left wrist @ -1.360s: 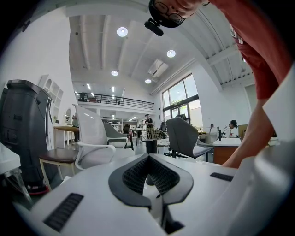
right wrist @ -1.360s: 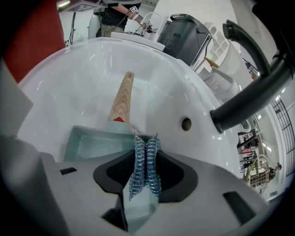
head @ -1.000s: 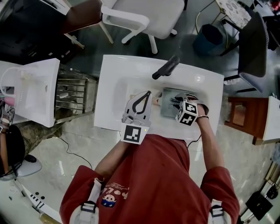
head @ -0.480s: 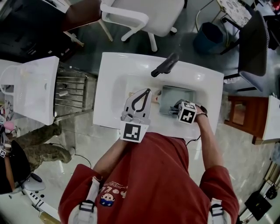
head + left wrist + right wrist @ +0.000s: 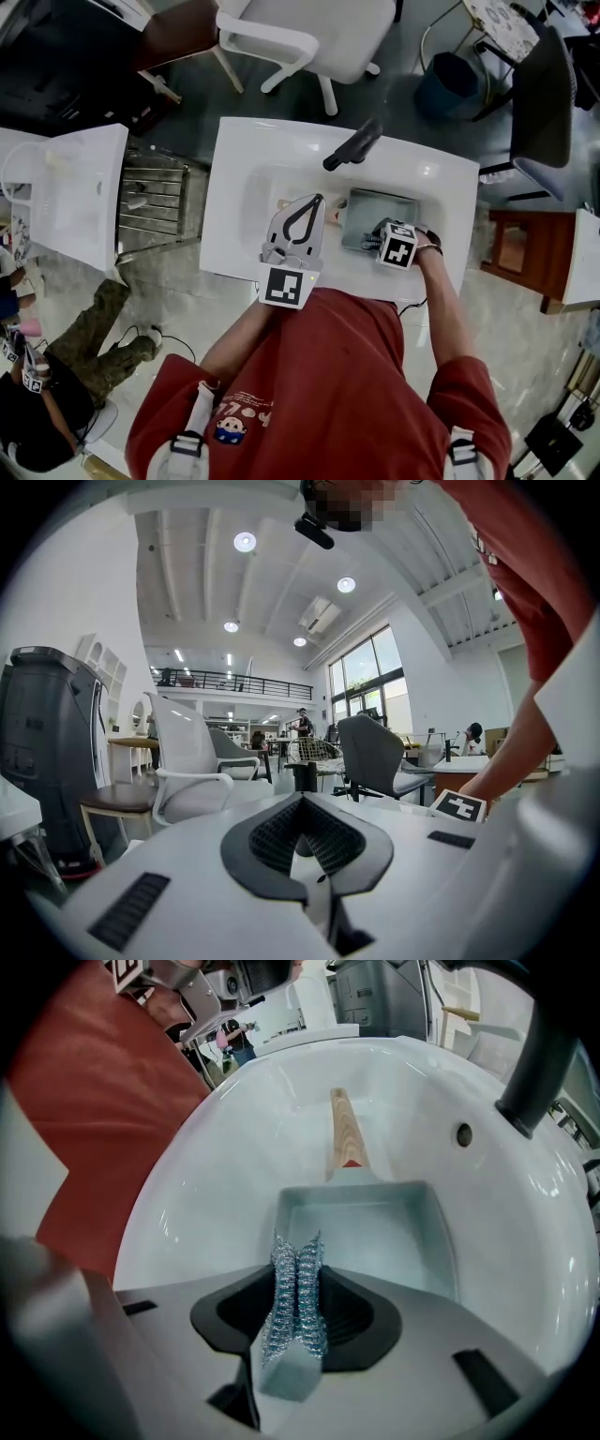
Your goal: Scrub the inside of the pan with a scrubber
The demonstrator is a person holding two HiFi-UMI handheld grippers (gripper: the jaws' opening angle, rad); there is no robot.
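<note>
Right gripper (image 5: 295, 1269): clamped on the steel-mesh scrubber (image 5: 296, 1302), whose tuft protruded to reach the pan.
Pan (image 5: 375, 1232): lay in the sink (image 5: 211, 1176), open side up, just beyond the scrubber.
Left gripper (image 5: 302, 832): closed, empty, held aside.

At lower centre, the scrubber (image 5: 295, 1297) is glinting silvery-blue in a woven mesh. Above it the pan (image 5: 375, 1232) is showing pale grey, its handle (image 5: 342, 1133) tan wood with 1 red band. Around them the sink (image 5: 216, 1147) is gleaming white.
</note>
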